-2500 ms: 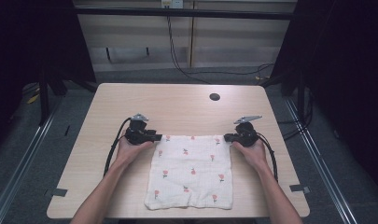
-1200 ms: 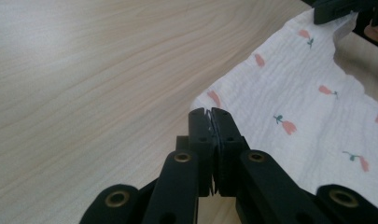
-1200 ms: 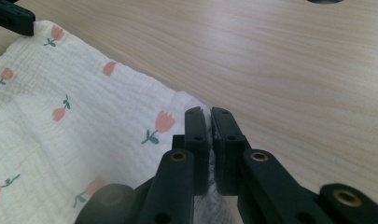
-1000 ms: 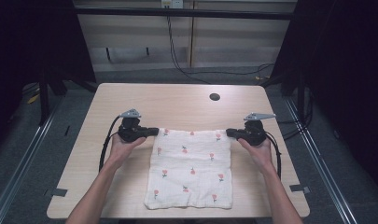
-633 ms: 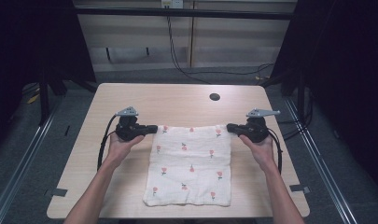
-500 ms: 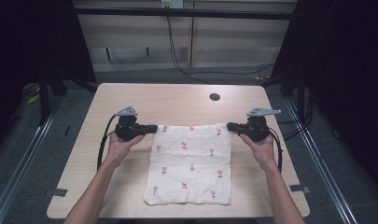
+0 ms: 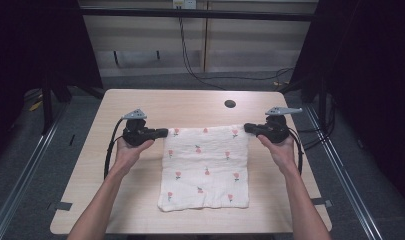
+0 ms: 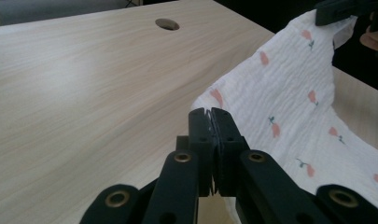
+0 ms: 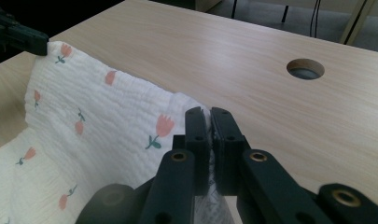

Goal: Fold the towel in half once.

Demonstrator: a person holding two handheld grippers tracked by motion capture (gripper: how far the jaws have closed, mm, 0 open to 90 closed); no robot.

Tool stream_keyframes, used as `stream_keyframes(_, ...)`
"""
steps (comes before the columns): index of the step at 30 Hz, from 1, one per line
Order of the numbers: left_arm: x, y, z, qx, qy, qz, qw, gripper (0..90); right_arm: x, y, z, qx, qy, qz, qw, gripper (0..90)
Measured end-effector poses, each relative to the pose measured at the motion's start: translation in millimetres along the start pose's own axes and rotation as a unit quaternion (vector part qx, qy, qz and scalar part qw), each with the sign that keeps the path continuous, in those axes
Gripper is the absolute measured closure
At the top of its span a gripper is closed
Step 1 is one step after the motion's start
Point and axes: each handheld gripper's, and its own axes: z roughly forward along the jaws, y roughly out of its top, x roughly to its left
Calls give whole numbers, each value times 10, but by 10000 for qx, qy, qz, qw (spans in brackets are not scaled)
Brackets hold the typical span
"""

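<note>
White crinkled cotton cloth (image 7: 205,167) printed with small pink tulips is spread near the middle of the pale wood-grain worktop (image 7: 190,102), closer to the person's edge. Its near edge lies flat on the wood; its far edge is lifted and drawn taut between two grippers. The far left corner is pinched by the left black two-jaw gripper (image 7: 162,132); in the left gripper view the fingers (image 8: 199,135) are pressed together with a thin fold of cloth caught at their tips. The far right corner is pinched by the right black two-jaw gripper (image 7: 248,128); in the right gripper view the fingers (image 9: 197,135) are likewise clamped on the fabric, which hangs away in a slope toward the worktop. Each gripper is carried level in a bare hand, fingers pointed inward toward the other, well apart across the cloth's width. A round dark cable hole (image 7: 230,104) is seen in the worktop beyond the cloth, nearer the right gripper.
</note>
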Motion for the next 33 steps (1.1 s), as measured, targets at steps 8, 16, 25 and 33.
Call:
stream_keyframes(8,-188,-69,-132,92,-21,264,9996,882,156,-139,-131,90,167,-120,9997,859)
stream_keyframes(16,-362,-170,-275,78,-157,508,9986,881,277,-257,-345,139,254,-289,9992,860)
stream_keyframes(25,-501,-289,-314,361,-262,667,9968,881,440,-474,-429,311,335,-438,9980,859)
stream_keyframes(33,-582,-271,-345,460,-319,787,9953,881,479,-517,-437,397,325,-466,9976,859)
